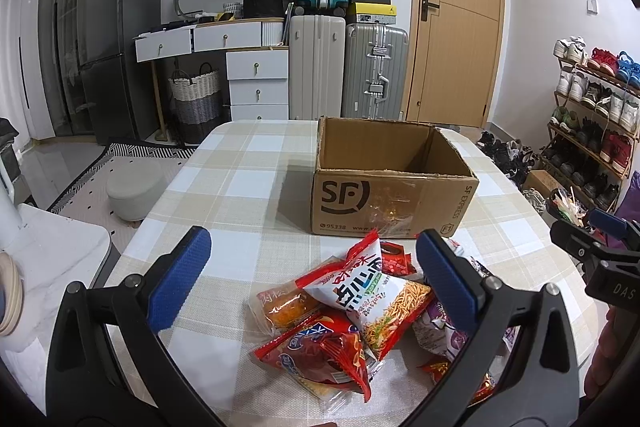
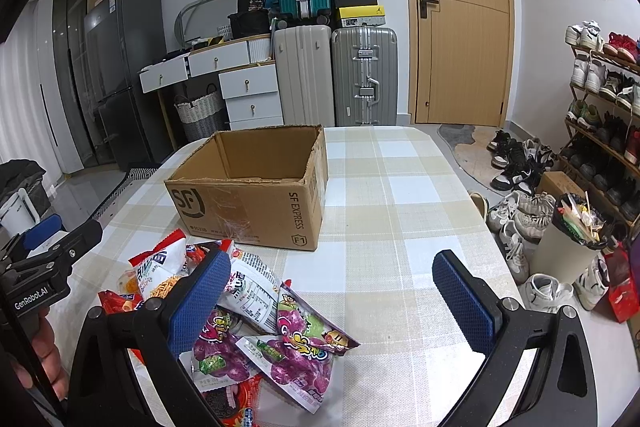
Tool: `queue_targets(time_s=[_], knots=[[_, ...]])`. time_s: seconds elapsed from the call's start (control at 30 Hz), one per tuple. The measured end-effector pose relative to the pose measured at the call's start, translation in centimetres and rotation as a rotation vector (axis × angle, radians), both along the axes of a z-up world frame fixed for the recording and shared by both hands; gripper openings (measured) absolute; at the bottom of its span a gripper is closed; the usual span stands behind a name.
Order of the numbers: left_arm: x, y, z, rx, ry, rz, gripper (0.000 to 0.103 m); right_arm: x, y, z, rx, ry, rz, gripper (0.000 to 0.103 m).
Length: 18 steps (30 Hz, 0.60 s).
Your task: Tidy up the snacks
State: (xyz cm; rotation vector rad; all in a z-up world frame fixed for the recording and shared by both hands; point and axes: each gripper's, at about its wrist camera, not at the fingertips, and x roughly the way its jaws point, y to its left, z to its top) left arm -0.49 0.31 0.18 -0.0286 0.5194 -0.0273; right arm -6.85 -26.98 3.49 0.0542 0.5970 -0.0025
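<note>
A pile of snack packets (image 1: 360, 311) lies on the checked tablecloth near the front edge; the same snack packets (image 2: 256, 315) appear in the right wrist view, with purple grape-print bags (image 2: 300, 351) on top. Behind the pile stands an open brown cardboard box (image 1: 392, 183), seemingly empty, also seen as the box (image 2: 256, 187). My left gripper (image 1: 312, 263) hovers open just above the pile, around a white-and-red noodle snack bag (image 1: 372, 291). My right gripper (image 2: 332, 287) is open over the pile's right side, holding nothing.
The table (image 2: 400, 187) has free cloth to the right of the box. Suitcases (image 1: 348, 67), a drawer unit (image 1: 256, 75) and a door (image 1: 456, 15) stand behind. A shoe rack (image 2: 604, 99), a full bin (image 2: 568, 247) and shoes sit right of the table. A stool (image 1: 136, 191) is on the left.
</note>
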Motion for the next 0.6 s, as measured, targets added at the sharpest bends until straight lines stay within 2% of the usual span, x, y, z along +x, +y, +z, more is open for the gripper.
queue_targets(time_s=[0.6], knots=[[-0.02, 0.18, -0.11, 0.001, 0.005, 0.001, 0.103, -0.15, 0.08, -0.89, 0.007, 0.003, -0.001, 0.103]])
